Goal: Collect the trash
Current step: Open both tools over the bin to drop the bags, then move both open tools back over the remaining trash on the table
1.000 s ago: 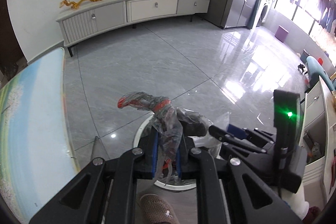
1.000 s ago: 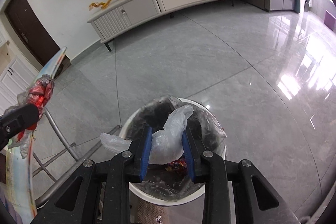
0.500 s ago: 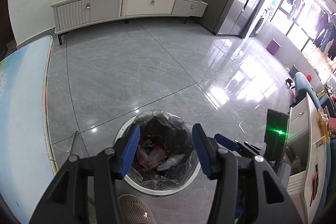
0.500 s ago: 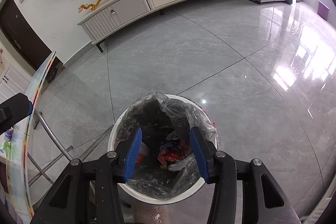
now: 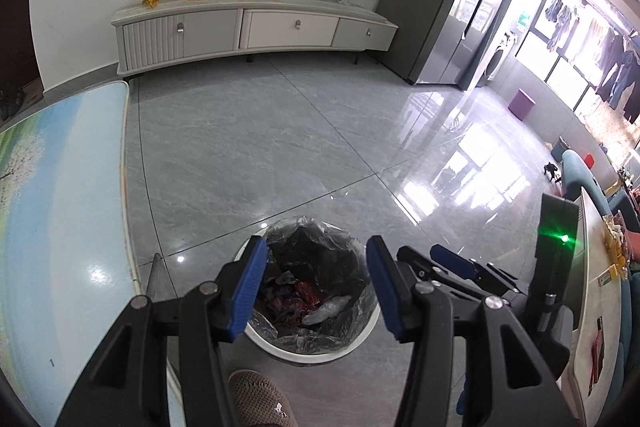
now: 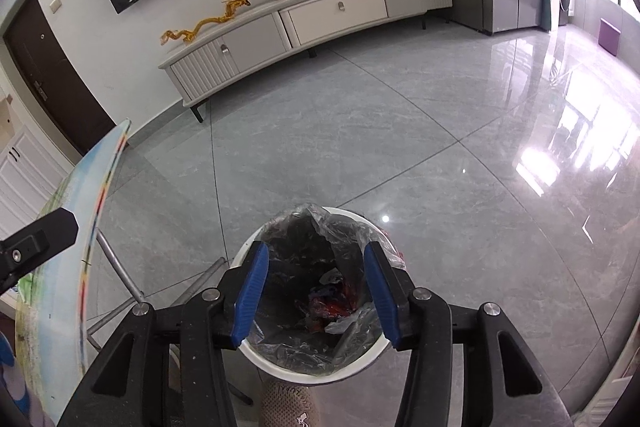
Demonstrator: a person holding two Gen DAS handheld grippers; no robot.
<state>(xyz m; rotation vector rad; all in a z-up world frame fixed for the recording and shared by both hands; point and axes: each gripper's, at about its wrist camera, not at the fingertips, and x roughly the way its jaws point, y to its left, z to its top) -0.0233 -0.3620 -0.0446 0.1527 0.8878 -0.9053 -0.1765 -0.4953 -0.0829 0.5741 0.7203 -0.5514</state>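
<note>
A white round trash bin (image 5: 280, 345) lined with a clear bag stands on the grey floor; it also shows in the right wrist view (image 6: 352, 365). Red wrappers and crumpled plastic trash (image 5: 306, 297) lie inside it, seen too in the right wrist view (image 6: 332, 303). My left gripper (image 5: 316, 285) is open and empty above the bin. My right gripper (image 6: 316, 291) is open and empty above the bin too. The right gripper's fingers (image 5: 456, 263) show at the right of the left wrist view. Part of the left gripper (image 6: 36, 243) shows at the left edge of the right wrist view.
A table with a printed top (image 5: 60, 187) and metal legs (image 6: 120, 271) stands to the left of the bin. A foot in a brown slipper (image 5: 260, 399) is just in front of the bin. A white TV cabinet (image 5: 248, 31) runs along the far wall.
Both grippers have opened and dropped their plastic trash into the bin. Both have since lifted a little, tilting up so more of the room shows.
</note>
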